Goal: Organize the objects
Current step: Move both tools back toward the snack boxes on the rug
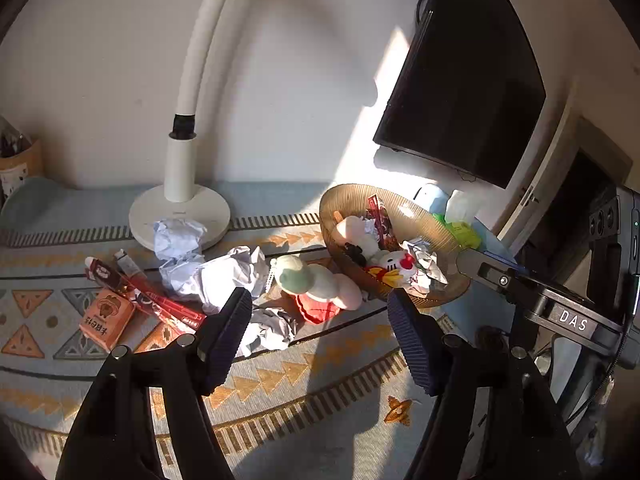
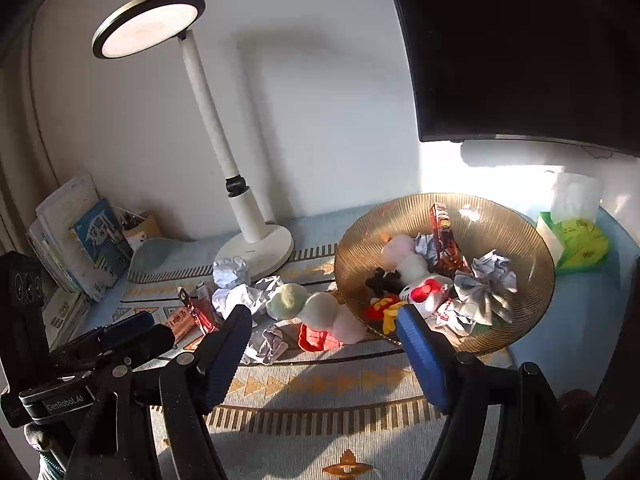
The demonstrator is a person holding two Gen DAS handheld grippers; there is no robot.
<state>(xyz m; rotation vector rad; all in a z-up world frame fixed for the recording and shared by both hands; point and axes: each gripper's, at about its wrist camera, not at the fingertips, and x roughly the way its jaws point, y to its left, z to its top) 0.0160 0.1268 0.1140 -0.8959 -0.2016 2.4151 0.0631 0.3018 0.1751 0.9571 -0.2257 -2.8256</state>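
Sunlight is falling across a patterned worktop (image 2: pixel 320 384) below a white wall. Both the left tongs (image 1: pixel 320 336) and the right tongs (image 2: pixel 324 348) are hanging released above it, nothing between their pads. At frame centre a plush toy (image 2: pixel 316 312) is lying beside crumpled paper (image 1: pixel 224 276). Right of centre, an amber bowl (image 2: pixel 520 240) is holding toys and paper. A white lamp (image 2: pixel 248 216) is standing at upper left.

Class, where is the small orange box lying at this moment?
The orange box lies on the patterned mat, at the left of the left wrist view, beside the red wrapper, far from the bowl.
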